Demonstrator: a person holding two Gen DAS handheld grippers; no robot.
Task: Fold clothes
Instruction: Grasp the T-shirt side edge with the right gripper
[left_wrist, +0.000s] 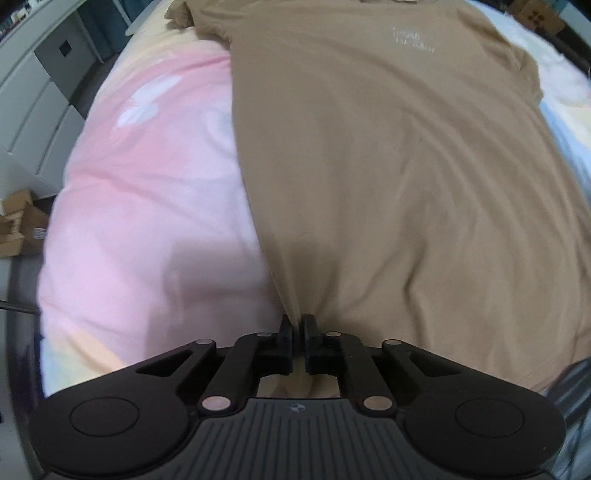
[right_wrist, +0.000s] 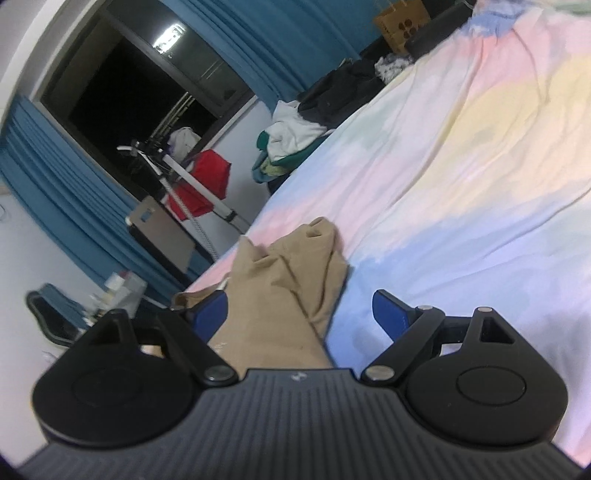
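My left gripper is clamped on the near hem of the tan T-shirt, which lies spread flat on the bed over its pastel cover. My right gripper stands wide open, its blue pads straddling a bunched sleeve without touching it.

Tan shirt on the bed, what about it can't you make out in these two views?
- Shirt print: left wrist view, pale and too blurred to read.
- Collar: left wrist view, cut off by the top edge.
- Hem: left wrist view, hidden behind the left gripper.
- Bunched part: right wrist view, the right gripper body covers its near end.
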